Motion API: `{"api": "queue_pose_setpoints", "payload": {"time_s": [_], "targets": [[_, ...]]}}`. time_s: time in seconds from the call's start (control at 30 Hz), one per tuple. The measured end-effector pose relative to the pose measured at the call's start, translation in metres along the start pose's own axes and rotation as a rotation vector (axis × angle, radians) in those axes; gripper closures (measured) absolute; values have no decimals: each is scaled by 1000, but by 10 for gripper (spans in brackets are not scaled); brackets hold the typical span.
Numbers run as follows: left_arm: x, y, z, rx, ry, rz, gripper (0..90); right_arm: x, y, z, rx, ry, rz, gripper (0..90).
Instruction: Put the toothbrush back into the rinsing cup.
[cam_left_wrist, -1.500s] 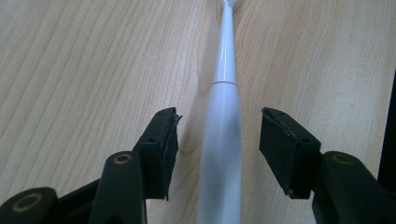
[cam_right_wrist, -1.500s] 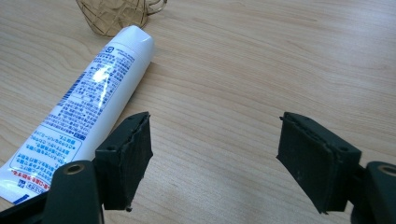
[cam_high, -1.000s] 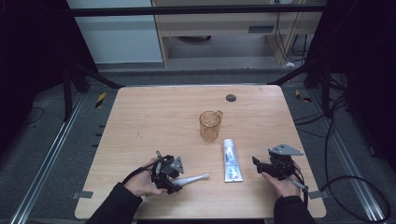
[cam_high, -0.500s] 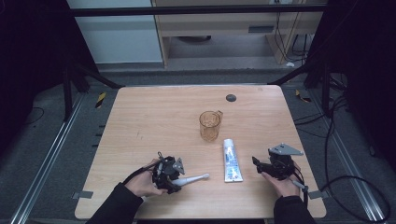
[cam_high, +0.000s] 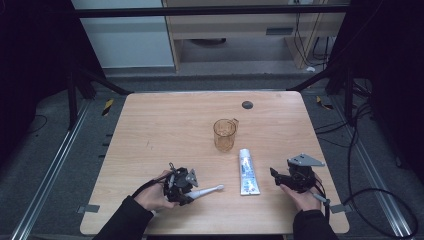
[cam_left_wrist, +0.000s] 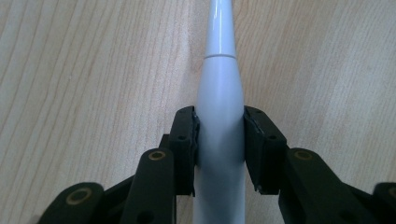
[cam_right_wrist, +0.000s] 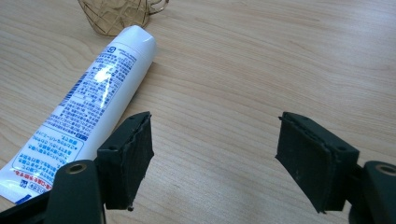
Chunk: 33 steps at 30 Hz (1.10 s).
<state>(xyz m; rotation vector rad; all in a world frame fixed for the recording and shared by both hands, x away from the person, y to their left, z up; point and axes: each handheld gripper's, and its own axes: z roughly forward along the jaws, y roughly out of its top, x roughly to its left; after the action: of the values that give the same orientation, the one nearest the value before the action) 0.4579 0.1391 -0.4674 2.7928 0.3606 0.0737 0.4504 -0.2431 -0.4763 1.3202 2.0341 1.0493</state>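
Left hand-held gripper (cam_left_wrist: 219, 154) has just been closing and its pads now press on both sides of the toothbrush (cam_left_wrist: 219, 140), on the thick white handle below the ring where the neck starts. Toothbrush lies flat on the worktop (cam_high: 150, 125), near the front edge left of centre, head end pointing toward the toothpaste tube (cam_high: 247, 171)

Right hand-held gripper (cam_high: 280, 177) rests wide open, nothing between the jaws, just right of the tube; in its own view the tube (cam_right_wrist: 88, 112) sits beside its left pad, cap end nearer the amber cup (cam_high: 224, 134)

Grip looks centred, handle parallel to the jaws, good. My read for the lift:
- handle is smooth, glossy and tapered, likely to slide forward out of the pads; keep squeeze firm
- lift straight up, keep it level first, then tilt
- long neck overhangs, so avoid fast wrist rolls
- head end is near the tube; clear it before swinging toward the cup
- cup looks light; go in from above, don't knock the rim
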Motion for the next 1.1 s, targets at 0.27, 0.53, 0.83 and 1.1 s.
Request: {"api": "queue_pose_setpoints", "payload": {"time_s": [0.27,0.53,0.83,1.1], "targets": [[1,-1,0,-5,-13,-7,663,0,0,0,1,-1,2,267],[4,-3,-17,-68,3,-49,665,-1,-1,0,1,-2,5,269],[13,-8,-45,-203,85,-158,665,-1,-1,0,1,-5,5,269],[22,-9,-70,-365,224,-274,665,0,0,1,0,-7,3,266]]}}
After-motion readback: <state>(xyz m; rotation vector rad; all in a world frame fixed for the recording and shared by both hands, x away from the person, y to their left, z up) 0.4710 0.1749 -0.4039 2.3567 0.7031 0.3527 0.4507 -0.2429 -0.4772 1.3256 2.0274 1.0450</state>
